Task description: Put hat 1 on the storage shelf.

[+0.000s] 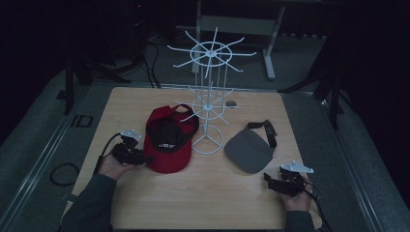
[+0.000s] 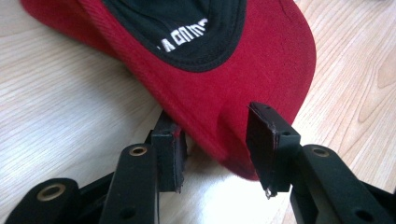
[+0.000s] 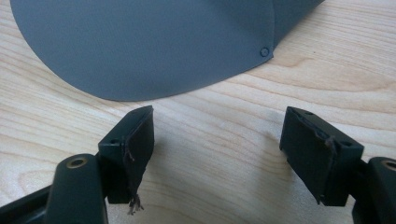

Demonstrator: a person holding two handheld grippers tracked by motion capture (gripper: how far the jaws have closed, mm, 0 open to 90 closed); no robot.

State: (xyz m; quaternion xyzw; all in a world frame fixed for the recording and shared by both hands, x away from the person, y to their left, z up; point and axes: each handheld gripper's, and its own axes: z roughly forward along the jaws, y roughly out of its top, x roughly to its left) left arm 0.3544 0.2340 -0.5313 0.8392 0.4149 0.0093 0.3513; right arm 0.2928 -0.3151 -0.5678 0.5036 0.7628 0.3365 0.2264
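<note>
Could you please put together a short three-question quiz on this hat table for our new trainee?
1. True or false: the left gripper has its jaws clamped shut on the red cap.
2. Which item lies nearest the right gripper: A) grey visor, B) white wire rack, C) red cap?
3. What is the tabletop made of?

Key: 1. False; the jaws stand open with the brim's edge between them. 2. A. 3. Light wood.
</note>
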